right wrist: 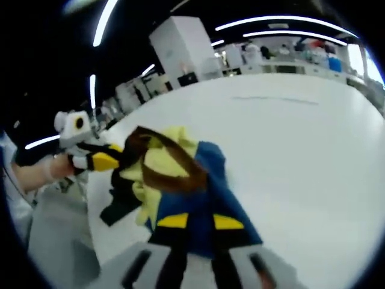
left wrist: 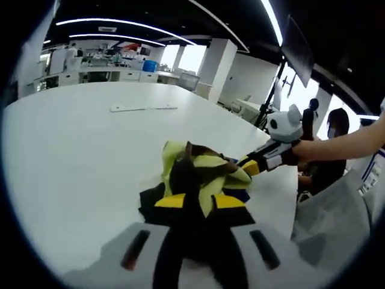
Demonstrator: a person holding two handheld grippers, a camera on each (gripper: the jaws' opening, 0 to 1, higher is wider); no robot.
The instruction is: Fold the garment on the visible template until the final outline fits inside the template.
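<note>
Left gripper view: we see left claw (left wrist: 198, 208) clenched on bunched garment (left wrist: 201, 177), lying on white desk (left wrist: 90, 156), long axis unclear; right claw (left wrist: 249, 167) grips its far edge.

Right gripper view: we see right claw (right wrist: 195, 226) clamping garment (right wrist: 180, 180), blue side visible; left claw (right wrist: 111, 159) grips it from left.

Garment (left wrist: 201, 174) on table (left wrist: 78, 156), btwn hand-held grippers.

Long white ceiling light strips (left wrist: 114, 21) keep the room bright, and the broad white tabletop (left wrist: 78, 144) glares pale. The right gripper view is softly blurred throughout. Straight lines bow near both views' edges.
</note>
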